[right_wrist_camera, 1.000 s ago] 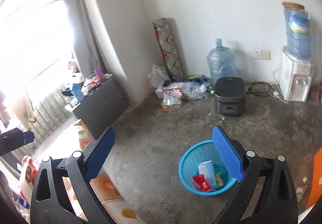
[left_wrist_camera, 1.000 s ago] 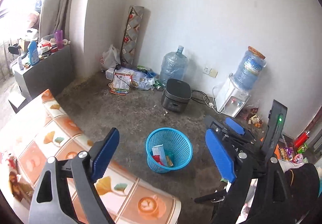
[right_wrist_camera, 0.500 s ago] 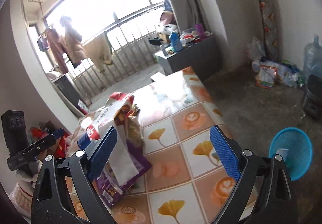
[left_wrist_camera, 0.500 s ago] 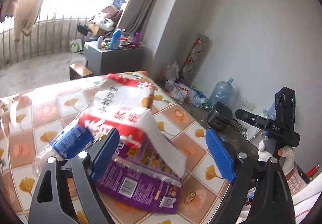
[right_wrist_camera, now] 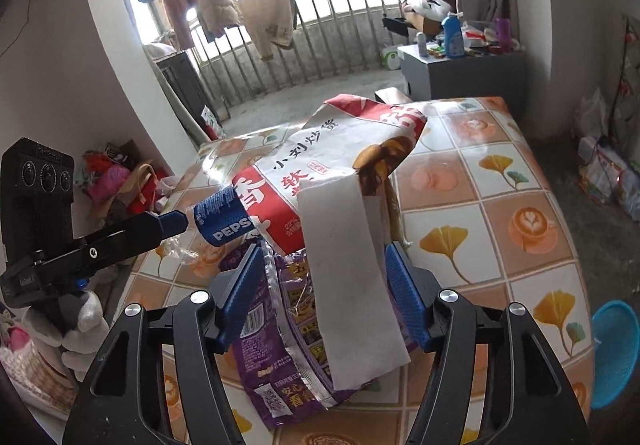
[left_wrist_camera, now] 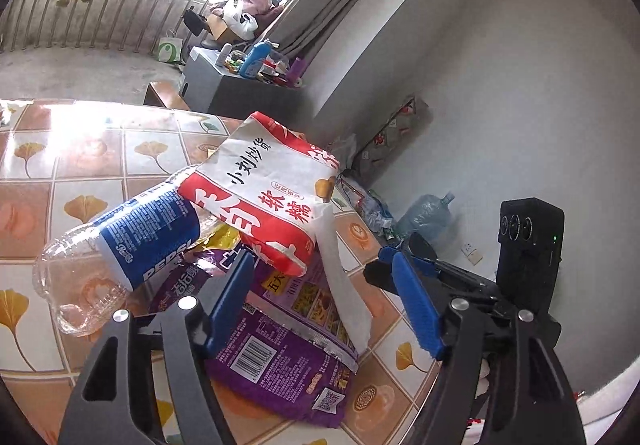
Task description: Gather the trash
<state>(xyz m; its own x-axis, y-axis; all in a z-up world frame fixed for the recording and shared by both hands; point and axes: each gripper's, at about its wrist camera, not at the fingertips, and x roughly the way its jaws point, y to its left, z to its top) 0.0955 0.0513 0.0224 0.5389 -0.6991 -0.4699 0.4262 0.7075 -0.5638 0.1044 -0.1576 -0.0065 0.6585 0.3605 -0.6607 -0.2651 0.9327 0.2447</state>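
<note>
My left claw (left_wrist_camera: 324,301) hangs over the heap of trash on the desk (left_wrist_camera: 80,165), its jaws part-way apart and just now closing in, pressing on nothing; the purple snack wrapper (left_wrist_camera: 280,357) and the white paper strip (left_wrist_camera: 344,285) lie under the gap between them. My right claw (right_wrist_camera: 320,293) comes at the same heap from the other side, jaws also just closing and now fairly narrow, with the white paper strip (right_wrist_camera: 352,285) hanging down between the two blue pads; whether the pads touch it yet I cannot tell, so I count nothing as gripped. The heap itself: an empty clear Pepsi bottle (left_wrist_camera: 116,249) lying on its side, a red-and-white paper snack bag (left_wrist_camera: 264,189) propped over the bottle's upper end, and the flattened purple snack wrapper underneath, spread on the tiled-pattern cloth. From my right camera the red-and-white bag (right_wrist_camera: 340,165) stands tallest, the Pepsi bottle (right_wrist_camera: 224,221) pokes out to its left, near the tip of my left claw (right_wrist_camera: 172,223), and the purple wrapper (right_wrist_camera: 264,345) lies lowest. The blue plastic basket (right_wrist_camera: 616,353) sits on the floor beyond the desk's right edge, well apart from the heap.
</note>
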